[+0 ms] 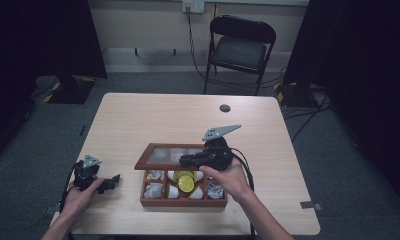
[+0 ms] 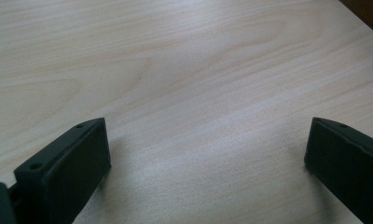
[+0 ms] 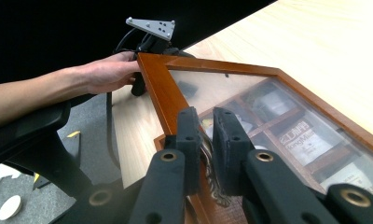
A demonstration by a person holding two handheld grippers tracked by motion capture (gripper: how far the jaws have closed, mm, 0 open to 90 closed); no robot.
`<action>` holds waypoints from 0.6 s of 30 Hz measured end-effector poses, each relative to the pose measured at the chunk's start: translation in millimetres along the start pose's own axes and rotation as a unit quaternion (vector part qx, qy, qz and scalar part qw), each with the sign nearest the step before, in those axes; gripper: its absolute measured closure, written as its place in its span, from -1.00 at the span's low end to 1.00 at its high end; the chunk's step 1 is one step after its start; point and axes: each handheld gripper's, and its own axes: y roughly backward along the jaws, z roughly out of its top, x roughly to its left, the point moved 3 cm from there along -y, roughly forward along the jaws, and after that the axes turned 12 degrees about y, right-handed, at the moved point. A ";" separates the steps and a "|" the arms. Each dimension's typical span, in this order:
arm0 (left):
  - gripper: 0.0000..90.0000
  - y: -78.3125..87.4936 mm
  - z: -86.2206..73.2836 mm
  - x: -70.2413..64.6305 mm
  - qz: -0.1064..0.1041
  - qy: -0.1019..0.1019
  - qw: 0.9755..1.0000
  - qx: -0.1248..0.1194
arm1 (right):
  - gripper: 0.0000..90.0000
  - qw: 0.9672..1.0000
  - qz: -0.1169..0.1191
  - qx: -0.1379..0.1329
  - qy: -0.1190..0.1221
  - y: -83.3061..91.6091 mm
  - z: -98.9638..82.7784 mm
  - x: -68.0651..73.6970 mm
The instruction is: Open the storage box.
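Over the box, at 6 o'clock on the table (image 1: 138,115):
my right gripper (image 3: 207,135): pinching a packet
wooden tea box (image 1: 183,202): lid (image 1: 163,156) up
my left gripper (image 2: 205,154): wide apart, at 9 o'clock

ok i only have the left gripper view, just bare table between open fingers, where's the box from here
observer: the wooden box sits near the table's front edge, to the right of the left gripper and apart from it
operator: is its lid up
observer: the glass lid is raised partway, and the right gripper has its fingers shut on what looks like a metal clasp at the lid's front edge
operator: anything inside
observer: pale packets in the compartments and one yellow round thing in the middle
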 end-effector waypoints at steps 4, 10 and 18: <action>-1.00 0.0 0.0 0.0 0.000 0.000 1.000 0.000 | 0.81 1.000 0.001 0.002 -0.004 1.5 5.2 -3.4; -1.00 0.0 0.0 0.0 0.000 0.000 1.000 0.000 | 0.81 1.000 0.002 0.002 -0.002 3.3 10.0 -7.2; -1.00 0.0 0.1 0.1 0.000 0.000 1.000 0.000 | 0.81 1.000 0.004 0.004 -0.006 4.7 16.6 -12.3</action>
